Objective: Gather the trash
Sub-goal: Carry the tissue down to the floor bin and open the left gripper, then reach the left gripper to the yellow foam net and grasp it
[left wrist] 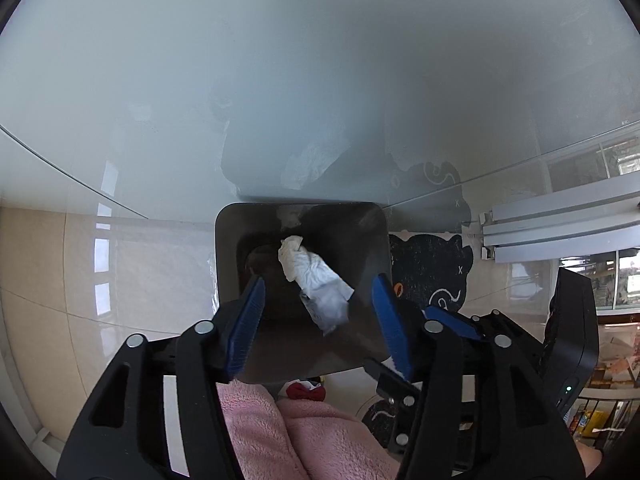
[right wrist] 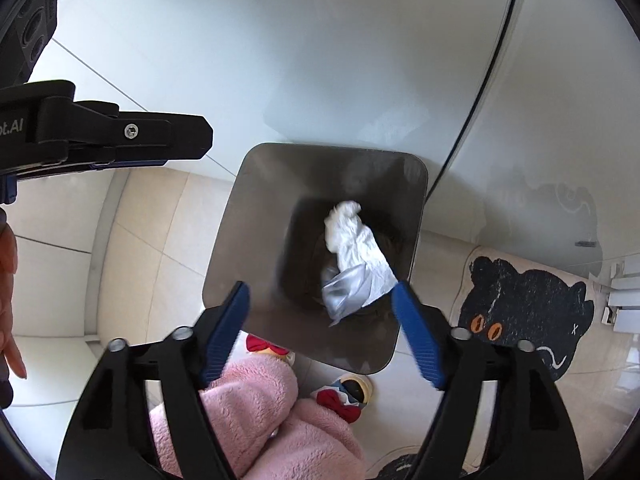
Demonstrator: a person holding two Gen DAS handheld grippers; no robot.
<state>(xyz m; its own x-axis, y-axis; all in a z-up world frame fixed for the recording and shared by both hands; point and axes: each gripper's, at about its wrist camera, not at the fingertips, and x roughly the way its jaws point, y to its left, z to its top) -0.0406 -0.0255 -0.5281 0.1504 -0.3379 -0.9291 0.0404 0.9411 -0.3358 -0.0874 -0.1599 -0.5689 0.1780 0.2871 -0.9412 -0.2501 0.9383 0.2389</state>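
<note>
Daylight fills both fisheye views, entering from the windows (left wrist: 616,280) at the right edge of the left wrist picture and reflecting as pale bars on the glossy floor tiles (left wrist: 104,264). The glass tabletop (left wrist: 280,80) reads milky and hazy, dimming to grey shadow toward its right. The bin (right wrist: 256,216) interior is dark, and the white crumpled paper (right wrist: 356,248) shows slight motion blur. Straight lines bow strongly, and black vignetting cuts the corners
</note>
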